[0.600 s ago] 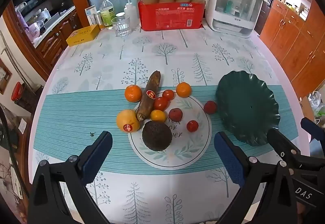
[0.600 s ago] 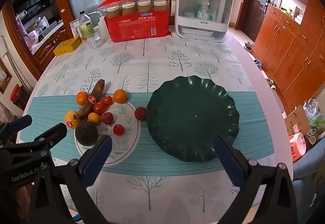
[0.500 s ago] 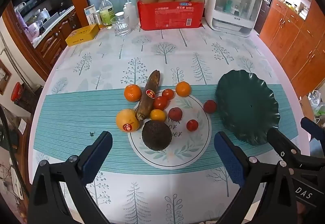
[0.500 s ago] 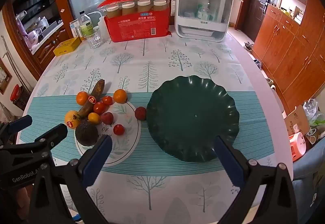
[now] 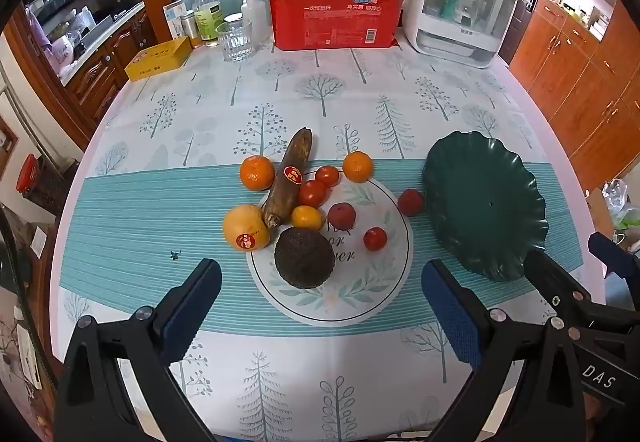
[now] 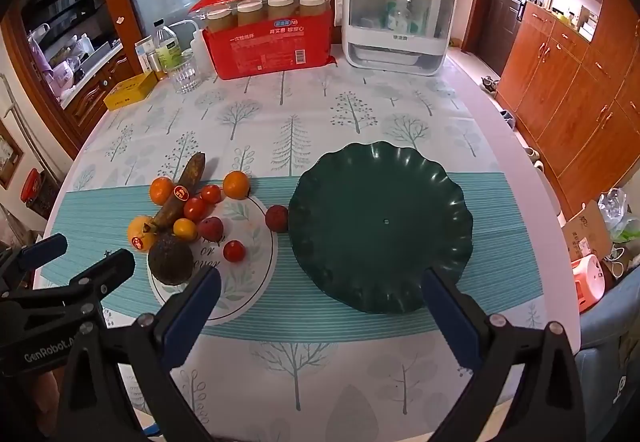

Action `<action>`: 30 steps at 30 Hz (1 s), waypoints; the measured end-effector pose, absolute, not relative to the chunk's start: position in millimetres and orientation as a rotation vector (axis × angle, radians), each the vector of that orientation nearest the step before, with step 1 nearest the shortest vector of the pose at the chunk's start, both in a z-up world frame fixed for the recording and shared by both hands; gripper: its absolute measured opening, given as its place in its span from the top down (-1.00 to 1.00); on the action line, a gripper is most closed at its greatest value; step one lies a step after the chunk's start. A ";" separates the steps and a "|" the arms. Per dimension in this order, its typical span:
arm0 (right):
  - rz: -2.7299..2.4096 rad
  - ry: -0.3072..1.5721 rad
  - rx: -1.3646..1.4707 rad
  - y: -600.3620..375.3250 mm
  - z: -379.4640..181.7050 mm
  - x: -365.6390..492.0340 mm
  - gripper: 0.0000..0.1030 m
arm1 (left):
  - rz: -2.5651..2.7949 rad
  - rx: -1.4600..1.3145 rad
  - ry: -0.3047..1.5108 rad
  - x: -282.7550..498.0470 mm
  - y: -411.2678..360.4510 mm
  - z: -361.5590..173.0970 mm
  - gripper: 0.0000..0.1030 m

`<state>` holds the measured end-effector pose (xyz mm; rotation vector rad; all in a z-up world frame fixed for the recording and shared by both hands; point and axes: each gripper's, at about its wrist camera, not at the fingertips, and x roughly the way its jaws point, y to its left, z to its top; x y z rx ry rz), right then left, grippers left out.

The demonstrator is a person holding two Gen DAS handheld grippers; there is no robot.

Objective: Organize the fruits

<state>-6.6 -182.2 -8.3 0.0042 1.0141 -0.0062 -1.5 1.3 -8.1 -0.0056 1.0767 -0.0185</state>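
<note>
Right in front of the left gripper (image 5: 320, 306), jaws wide apart w/ nothing held, sits the avocado (image 5: 304, 257), nearer than the right gripper (image 6: 320, 306), also spread.

Clustered fruits (image 5: 312, 201) beside green plate (image 5: 484, 201)

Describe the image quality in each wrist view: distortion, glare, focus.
Left wrist view: strong fisheye bending at the edges, dark corner vignette, fruit around the avocado sharp. Right wrist view: same barrel distortion, soft sheen on the green plate, bright washed-out doorway at top right, no motion blur.
</note>
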 end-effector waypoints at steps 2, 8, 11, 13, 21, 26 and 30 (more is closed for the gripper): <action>-0.005 1.021 0.006 -184.1 -9.2 -5.6 -0.96 | -0.016 -0.006 1.078 -2.4 2.2 -8.6 -0.94; -0.002 1.026 0.007 -183.2 -9.9 -4.9 -0.96 | -0.013 -0.007 1.083 -1.1 2.5 -9.8 -0.94; -0.001 1.026 0.008 -182.9 -10.0 -4.8 -0.96 | -0.013 -0.007 1.083 -0.8 2.8 -9.5 -0.94; -0.001 1.026 0.006 -183.1 -10.1 -4.8 -0.96 | -0.013 -0.008 1.084 -0.6 2.9 -9.1 -0.94; -0.001 1.026 0.008 -183.8 -10.8 -4.5 -0.96 | -0.014 -0.007 1.084 -0.5 3.5 -9.0 -0.94; -0.001 1.026 0.009 -184.5 -10.5 -4.5 -0.96 | -0.013 -0.006 1.084 -0.6 3.9 -8.8 -0.93; 0.000 1.026 0.009 -184.7 -10.6 -3.9 -0.96 | -0.010 -0.005 1.084 1.3 3.5 -7.1 -0.93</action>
